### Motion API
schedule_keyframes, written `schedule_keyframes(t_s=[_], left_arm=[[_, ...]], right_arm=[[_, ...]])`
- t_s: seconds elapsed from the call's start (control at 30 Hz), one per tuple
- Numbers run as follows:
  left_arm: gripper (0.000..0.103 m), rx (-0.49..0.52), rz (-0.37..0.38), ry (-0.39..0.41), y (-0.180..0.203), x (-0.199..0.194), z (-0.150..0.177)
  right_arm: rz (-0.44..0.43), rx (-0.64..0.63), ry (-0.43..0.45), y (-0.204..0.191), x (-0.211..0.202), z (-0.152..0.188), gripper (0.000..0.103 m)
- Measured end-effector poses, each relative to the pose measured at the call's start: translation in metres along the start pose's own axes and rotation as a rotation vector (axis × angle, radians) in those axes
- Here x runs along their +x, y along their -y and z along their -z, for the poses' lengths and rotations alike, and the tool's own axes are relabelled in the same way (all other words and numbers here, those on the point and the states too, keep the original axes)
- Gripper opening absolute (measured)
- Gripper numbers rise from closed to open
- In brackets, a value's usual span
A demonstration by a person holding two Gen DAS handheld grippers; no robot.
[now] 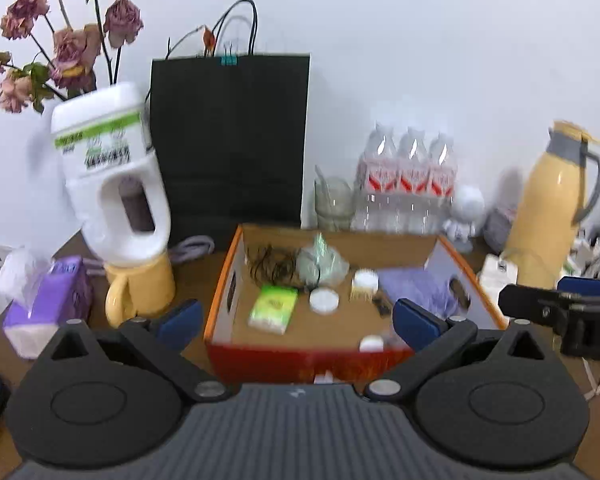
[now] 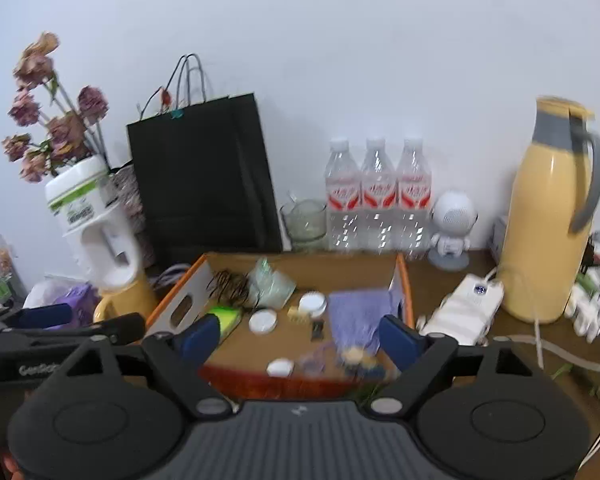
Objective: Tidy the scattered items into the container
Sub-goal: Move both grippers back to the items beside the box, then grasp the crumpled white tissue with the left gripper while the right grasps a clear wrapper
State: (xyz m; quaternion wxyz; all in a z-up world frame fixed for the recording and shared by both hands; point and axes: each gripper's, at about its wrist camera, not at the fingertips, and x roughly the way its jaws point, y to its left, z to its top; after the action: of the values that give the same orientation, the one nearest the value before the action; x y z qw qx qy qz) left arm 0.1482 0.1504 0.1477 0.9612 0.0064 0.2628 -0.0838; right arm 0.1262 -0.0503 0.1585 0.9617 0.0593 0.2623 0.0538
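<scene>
An open cardboard box [image 1: 224,288] with an orange rim and red front stands on the table; it also shows in the right wrist view [image 2: 404,280]. Inside lie a green packet [image 1: 274,308], black hair ties [image 1: 270,266], a clear plastic bag [image 1: 322,264], white round lids [image 1: 323,301] and a purple cloth [image 1: 416,286]. My left gripper [image 1: 298,322] is open and empty above the box's front. My right gripper [image 2: 300,334] is open and empty above the box's front; it shows in the left wrist view [image 1: 556,300] at the right.
Behind the box stand a black paper bag [image 1: 230,140], three water bottles [image 1: 408,176], a glass [image 1: 334,202] and a yellow thermos [image 1: 552,204]. Left are a white jug on a yellow mug [image 1: 140,288] and purple tissues [image 1: 48,304]. Right is a white power strip [image 2: 464,308].
</scene>
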Motion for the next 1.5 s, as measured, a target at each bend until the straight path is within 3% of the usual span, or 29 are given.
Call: schedule_keyframes(t_s=[0.17,0.27,0.43,0.53,0.63,0.7,0.77,0.87,0.93,1.0,1.1,1.27,1.5], left_arm=[[0.103,0.081,0.031,0.038,-0.016,-0.037,0.073],[0.103,0.075,0.038,0.006,-0.031,-0.048,0.117],[0.103,0.071,0.086,-0.065,-0.033,-0.028,0.131],[0.103,0.036,0.102,-0.063,-0.031,0.002,0.111],[0.1,-0.01,0.117,-0.07,-0.026,0.041,0.087],[0.096,-0.025,0.171,-0.12,-0.02,0.065,0.077],[0.091,-0.004,0.212,-0.129,-0.008,0.081,0.074],[0.069,0.082,0.192,-0.178,0.01,0.104,0.077],[0.032,0.119,0.229,-0.195,0.014,0.109,0.082],[0.024,0.125,0.257,-0.193,0.008,0.107,0.083],[0.019,0.097,0.212,-0.164,-0.012,0.098,0.079],[0.018,0.014,0.126,-0.083,-0.052,0.066,0.079],[0.018,-0.001,0.081,-0.025,-0.07,0.045,0.076]], right_arm=[[0.005,-0.067,0.042,-0.007,-0.037,0.066,0.088],[-0.011,-0.104,0.082,-0.005,-0.065,0.114,0.091],[-0.036,-0.061,0.071,0.006,-0.075,0.153,0.091],[-0.069,-0.012,0.024,0.015,-0.06,0.151,0.09],[-0.062,-0.054,0.021,0.013,-0.048,0.143,0.085],[-0.051,-0.081,0.022,0.01,-0.039,0.135,0.077],[-0.055,-0.102,0.003,0.007,-0.025,0.123,0.061],[-0.067,-0.109,-0.021,0.005,0.002,0.104,0.056],[-0.077,-0.111,-0.067,0.003,0.027,0.091,0.049],[-0.102,-0.12,-0.118,-0.001,0.05,0.081,0.041],[-0.137,-0.17,-0.22,-0.015,0.087,0.069,0.026],[-0.107,-0.273,-0.365,-0.044,0.131,0.068,0.025],[-0.063,-0.274,-0.433,-0.048,0.152,0.073,0.02]])
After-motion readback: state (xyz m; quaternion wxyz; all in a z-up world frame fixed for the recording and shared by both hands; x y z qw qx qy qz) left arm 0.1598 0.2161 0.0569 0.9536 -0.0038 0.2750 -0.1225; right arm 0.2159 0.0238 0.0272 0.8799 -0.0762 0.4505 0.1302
